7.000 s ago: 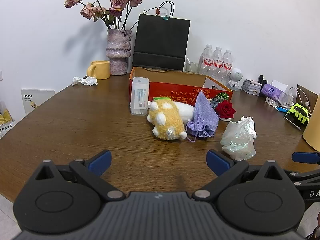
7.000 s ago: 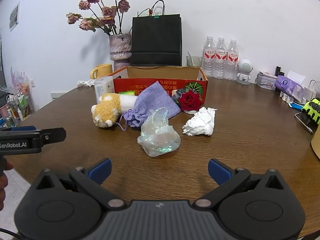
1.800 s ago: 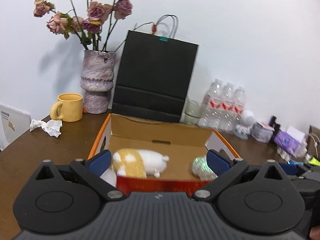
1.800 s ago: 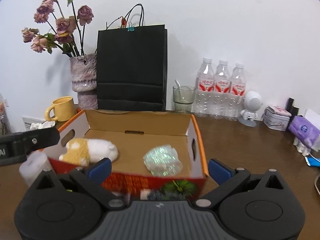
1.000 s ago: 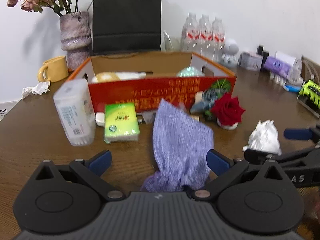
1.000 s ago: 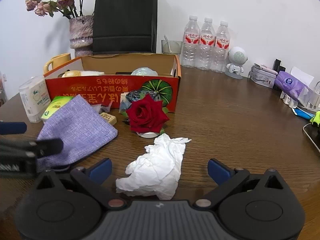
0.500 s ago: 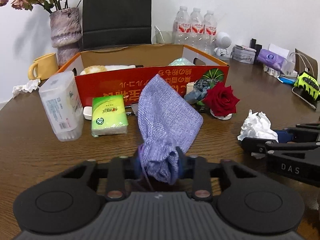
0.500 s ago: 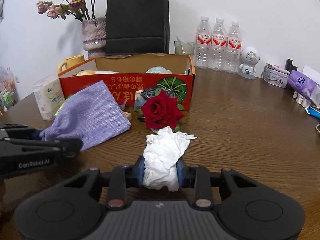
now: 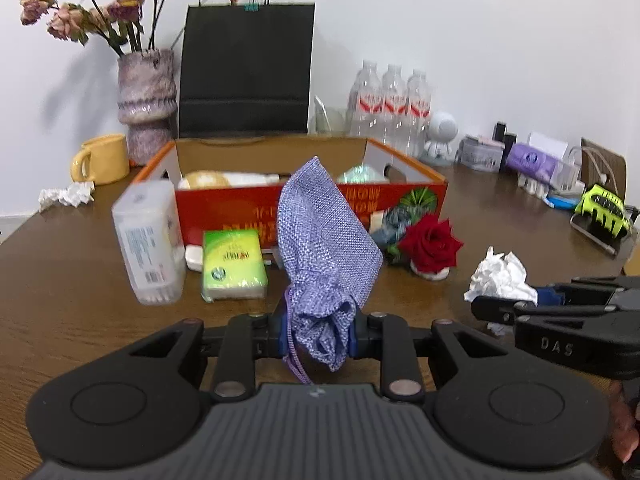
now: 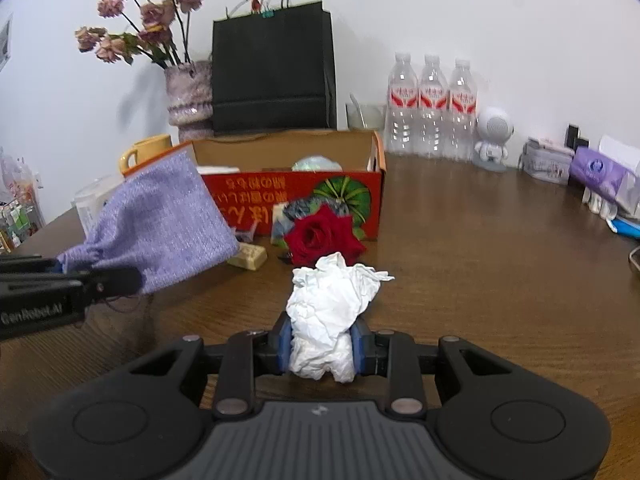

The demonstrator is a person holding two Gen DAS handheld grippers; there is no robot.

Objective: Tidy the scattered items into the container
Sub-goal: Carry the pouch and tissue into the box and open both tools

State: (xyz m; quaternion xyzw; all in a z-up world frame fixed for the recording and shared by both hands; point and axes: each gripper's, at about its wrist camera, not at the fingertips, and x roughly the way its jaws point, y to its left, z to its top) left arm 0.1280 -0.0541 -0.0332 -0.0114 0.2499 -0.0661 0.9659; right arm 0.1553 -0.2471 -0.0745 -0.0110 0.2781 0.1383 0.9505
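Note:
My left gripper (image 9: 318,334) is shut on the neck of a purple drawstring pouch (image 9: 324,248) and holds it off the table; the pouch also shows in the right wrist view (image 10: 160,224). My right gripper (image 10: 322,346) is shut on a crumpled white tissue (image 10: 330,312), also seen in the left wrist view (image 9: 500,274). The red cardboard box (image 9: 436,178) stands behind, holding a yellow-and-white plush (image 9: 216,180) and an iridescent bag (image 9: 360,174). A red rose (image 9: 430,240), a green tissue pack (image 9: 232,260) and a clear swab container (image 9: 148,240) sit before the box.
A black paper bag (image 9: 246,68), a vase of dried flowers (image 9: 146,108), a yellow mug (image 9: 102,158) and three water bottles (image 9: 390,100) stand behind the box. Small desk items (image 9: 532,164) line the right edge. Another crumpled tissue (image 9: 66,196) lies at far left.
Both grippers, which closed on the pouch and the tissue half a second ago, have lifted them off the table and moved a little toward the box.

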